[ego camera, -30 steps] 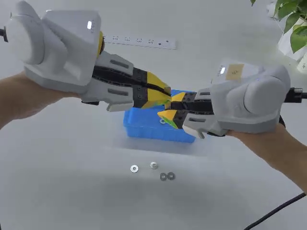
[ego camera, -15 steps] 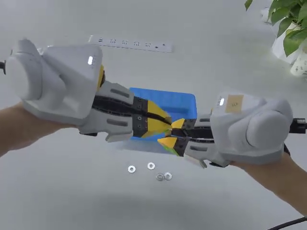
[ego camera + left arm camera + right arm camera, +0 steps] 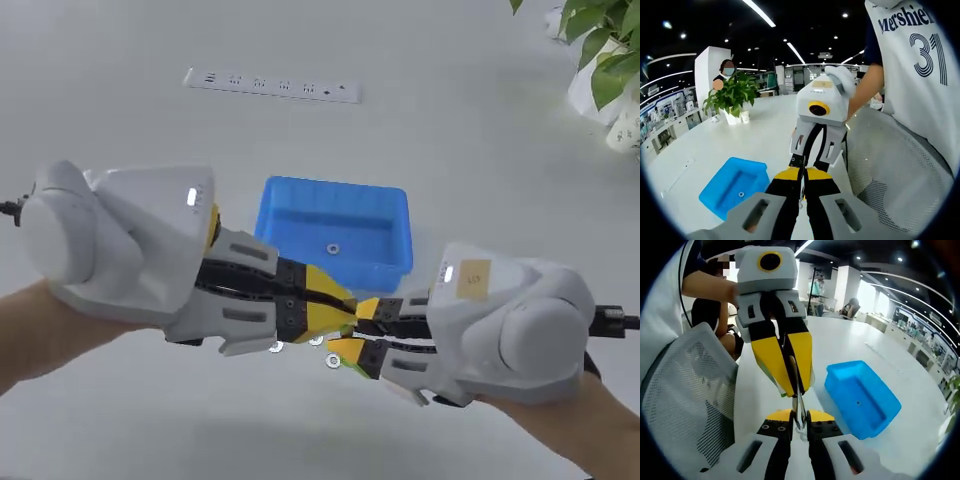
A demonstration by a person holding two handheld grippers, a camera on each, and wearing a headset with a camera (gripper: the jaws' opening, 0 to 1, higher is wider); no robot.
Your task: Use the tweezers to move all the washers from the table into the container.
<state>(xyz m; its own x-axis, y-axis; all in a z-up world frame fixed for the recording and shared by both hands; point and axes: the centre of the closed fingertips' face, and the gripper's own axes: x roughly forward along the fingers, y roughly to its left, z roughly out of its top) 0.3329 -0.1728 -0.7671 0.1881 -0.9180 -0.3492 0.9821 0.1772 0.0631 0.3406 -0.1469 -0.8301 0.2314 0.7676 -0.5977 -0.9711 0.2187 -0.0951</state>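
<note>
While left tool and right tool clamp tweezers, white table lies under ceiling striplights.

container: blue plastic, smooth, with a slight sheen
washers: bare metal, bright
tweezers: thin metal, polished
my left gripper: matt white plastic shell; jaws of black and yellow plastic, smooth
my right gripper: same white shell, same jaws
table: white, smooth, matt
chair: pale open mesh
</note>
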